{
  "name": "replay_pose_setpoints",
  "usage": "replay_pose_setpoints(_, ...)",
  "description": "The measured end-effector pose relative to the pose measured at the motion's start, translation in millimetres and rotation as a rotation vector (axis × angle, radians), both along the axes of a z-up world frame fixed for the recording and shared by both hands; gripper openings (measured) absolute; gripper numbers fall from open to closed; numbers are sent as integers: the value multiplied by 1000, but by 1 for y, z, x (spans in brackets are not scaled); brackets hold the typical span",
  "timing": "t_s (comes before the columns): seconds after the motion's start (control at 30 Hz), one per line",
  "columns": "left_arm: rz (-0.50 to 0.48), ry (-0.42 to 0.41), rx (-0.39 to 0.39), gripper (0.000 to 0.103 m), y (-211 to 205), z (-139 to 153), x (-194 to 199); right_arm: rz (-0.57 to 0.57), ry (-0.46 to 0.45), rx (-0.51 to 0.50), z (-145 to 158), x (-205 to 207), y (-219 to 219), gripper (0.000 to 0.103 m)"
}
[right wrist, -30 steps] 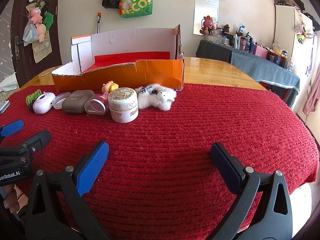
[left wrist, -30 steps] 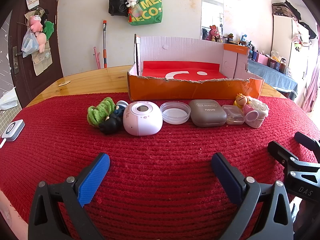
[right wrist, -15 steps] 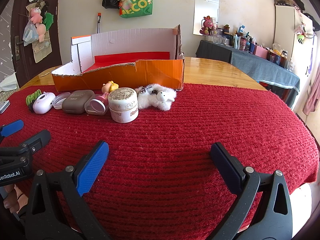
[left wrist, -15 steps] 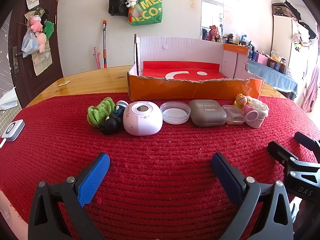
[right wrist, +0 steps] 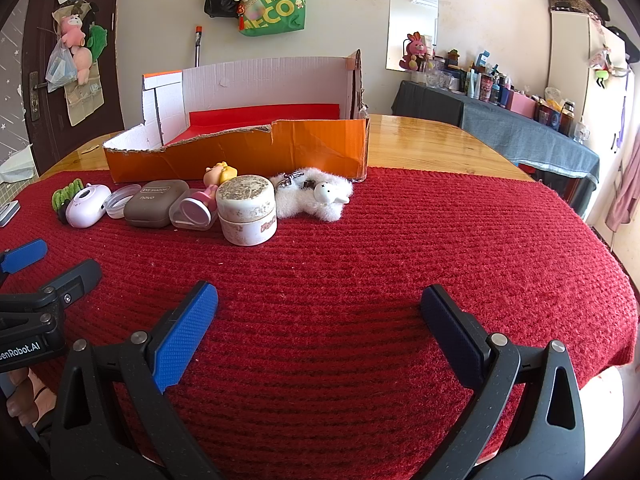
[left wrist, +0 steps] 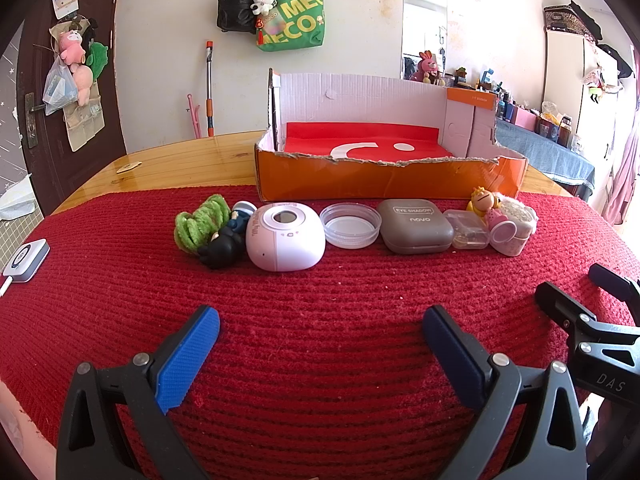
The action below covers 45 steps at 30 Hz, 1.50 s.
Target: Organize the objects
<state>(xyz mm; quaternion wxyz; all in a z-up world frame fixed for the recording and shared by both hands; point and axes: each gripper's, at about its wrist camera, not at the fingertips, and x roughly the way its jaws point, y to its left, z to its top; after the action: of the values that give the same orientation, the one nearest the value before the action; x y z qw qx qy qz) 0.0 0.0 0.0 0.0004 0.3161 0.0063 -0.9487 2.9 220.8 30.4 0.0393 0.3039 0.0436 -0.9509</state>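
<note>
A row of small objects lies on the red cloth (left wrist: 320,344) before an orange cardboard box (left wrist: 384,176): a green fuzzy toy (left wrist: 198,226), a black figure (left wrist: 222,248), a pink-white round device (left wrist: 285,238), a clear lid (left wrist: 351,225), a grey eye-shadow case (left wrist: 414,226), a clear small box (left wrist: 469,234), a pink doll (left wrist: 490,208). In the right wrist view a white jar (right wrist: 247,209) and a fluffy sheep toy (right wrist: 316,198) end the row. My left gripper (left wrist: 320,340) and right gripper (right wrist: 318,318) are open and empty, well short of the row.
The box (right wrist: 256,152) stands at the cloth's far edge on a wooden table (right wrist: 432,140). A small white device (left wrist: 26,260) lies at the far left. A cluttered side table (right wrist: 512,120) stands to the right. Bags hang on the back wall.
</note>
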Motion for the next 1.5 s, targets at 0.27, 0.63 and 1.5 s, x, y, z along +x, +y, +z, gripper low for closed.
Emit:
replay_pose_setpoints(0.27, 0, 0, 0, 103, 0, 0, 0, 0, 0, 0, 0, 0, 0, 103)
replay_pose_setpoints(0.63, 2, -17, -10, 103, 6, 5, -6, 3, -10, -13, 1, 0, 3, 103)
replay_pose_setpoints(1.5, -73, -192, 167, 103, -102, 48, -80, 53, -160, -16, 42, -100, 19, 103)
